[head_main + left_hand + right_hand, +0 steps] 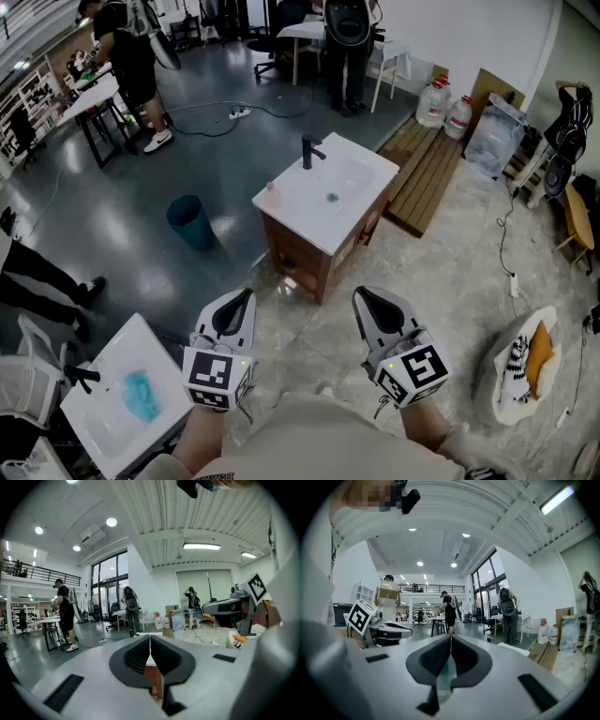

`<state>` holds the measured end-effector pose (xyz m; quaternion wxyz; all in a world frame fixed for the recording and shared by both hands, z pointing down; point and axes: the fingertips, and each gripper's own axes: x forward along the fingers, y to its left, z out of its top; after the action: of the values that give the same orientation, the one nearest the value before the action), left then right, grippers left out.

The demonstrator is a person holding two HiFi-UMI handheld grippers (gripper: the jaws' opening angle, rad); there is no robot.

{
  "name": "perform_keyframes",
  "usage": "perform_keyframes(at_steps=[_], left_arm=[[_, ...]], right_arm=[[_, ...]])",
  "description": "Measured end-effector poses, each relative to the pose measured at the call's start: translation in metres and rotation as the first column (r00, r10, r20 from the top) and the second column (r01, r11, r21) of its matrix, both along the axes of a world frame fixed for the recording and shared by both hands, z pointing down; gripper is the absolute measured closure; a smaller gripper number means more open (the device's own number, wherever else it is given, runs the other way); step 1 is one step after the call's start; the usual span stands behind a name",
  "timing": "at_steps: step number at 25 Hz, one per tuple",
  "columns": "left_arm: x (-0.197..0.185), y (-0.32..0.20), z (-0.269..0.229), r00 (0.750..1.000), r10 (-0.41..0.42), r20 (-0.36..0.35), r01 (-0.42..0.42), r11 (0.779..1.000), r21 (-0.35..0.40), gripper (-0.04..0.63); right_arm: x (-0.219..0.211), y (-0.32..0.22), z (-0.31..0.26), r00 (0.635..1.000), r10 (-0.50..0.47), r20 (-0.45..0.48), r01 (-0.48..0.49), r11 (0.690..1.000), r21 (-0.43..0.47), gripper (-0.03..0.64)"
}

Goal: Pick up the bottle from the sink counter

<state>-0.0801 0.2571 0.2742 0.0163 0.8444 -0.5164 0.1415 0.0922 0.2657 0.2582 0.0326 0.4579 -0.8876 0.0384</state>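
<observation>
Head view: sink counter (pixel 367 171) w/ wood cabinet stands well ahead of you, faucet (pixel 308 150) at its far edge. Your left gripper (pixel 245 295) & right gripper (pixel 362 296) sit low by your body, well short of it, each w/ jaws pressed together, nothing between them. Bottle (pixel 272 191), a small pale thing, stands on the counter's left corner, apart from the faucet

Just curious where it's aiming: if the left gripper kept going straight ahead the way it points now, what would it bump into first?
Most likely the wooden sink cabinet with the white counter. The left gripper, jaws shut, points at it, and its own view shows that cabinet straight ahead. Depth is hard to judge.
</observation>
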Motion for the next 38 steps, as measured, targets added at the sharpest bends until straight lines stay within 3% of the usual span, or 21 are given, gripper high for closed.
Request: perform_keyframes(at_steps=[22,27,38], left_arm=[[0.051,0.002,0.009,1.000,0.029,0.007,-0.029,0.999,-0.024,0.588],[0.064,0.007,0.015,1.000,0.007,0.018,-0.006,0.999,-0.036,0.588],[0.085,0.006,0.025,0.999,-0.039,0.027,0.040,0.999,-0.020,0.588]], right_arm=[[0.035,-0.005,0.013,1.000,-0.005,0.024,0.006,0.999,-0.035,0.617],[0.048,-0.003,0.023,1.000,-0.020,-0.019,0.020,0.999,-0.027,0.617],[0.078,-0.004,0.042,0.998,-0.060,-0.003,0.059,0.997,-0.046,0.617]])
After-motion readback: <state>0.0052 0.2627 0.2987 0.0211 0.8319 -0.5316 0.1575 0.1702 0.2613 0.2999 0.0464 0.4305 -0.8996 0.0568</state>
